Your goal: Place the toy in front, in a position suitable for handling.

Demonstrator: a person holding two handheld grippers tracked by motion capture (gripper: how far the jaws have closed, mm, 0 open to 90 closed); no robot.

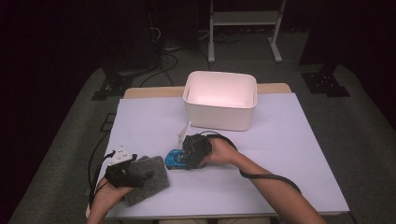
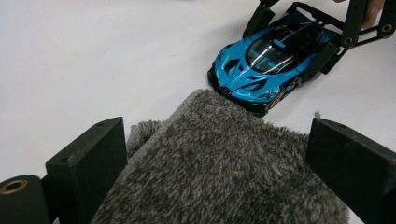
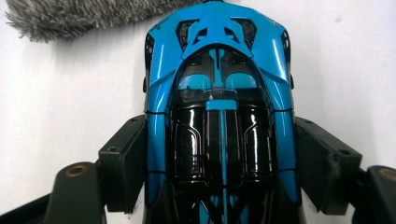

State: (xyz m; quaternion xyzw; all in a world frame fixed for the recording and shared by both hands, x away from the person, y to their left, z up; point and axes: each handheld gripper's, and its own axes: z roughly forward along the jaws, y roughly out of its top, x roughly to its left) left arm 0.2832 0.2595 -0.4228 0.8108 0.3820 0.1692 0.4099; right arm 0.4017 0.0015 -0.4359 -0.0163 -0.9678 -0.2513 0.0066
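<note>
The right claw (image 1: 183,159) has its two black jaws pressed on the sides of a blue toy car (image 3: 219,107), one jaw on each side, so it is holding the car tight. The car sits flat on the white table (image 1: 280,154), and its nose points away from this claw, toward a fuzzy grey cloth (image 2: 224,168). The left claw (image 1: 142,173) is over the cloth with its jaws wide apart, one on each side of it, and they are not squeezing it. From this claw, the cloth lies right in front and between the jaws, and the car's nose touches the cloth's far edge. A white box (image 1: 219,119) stands farther away, past both claws.
</note>
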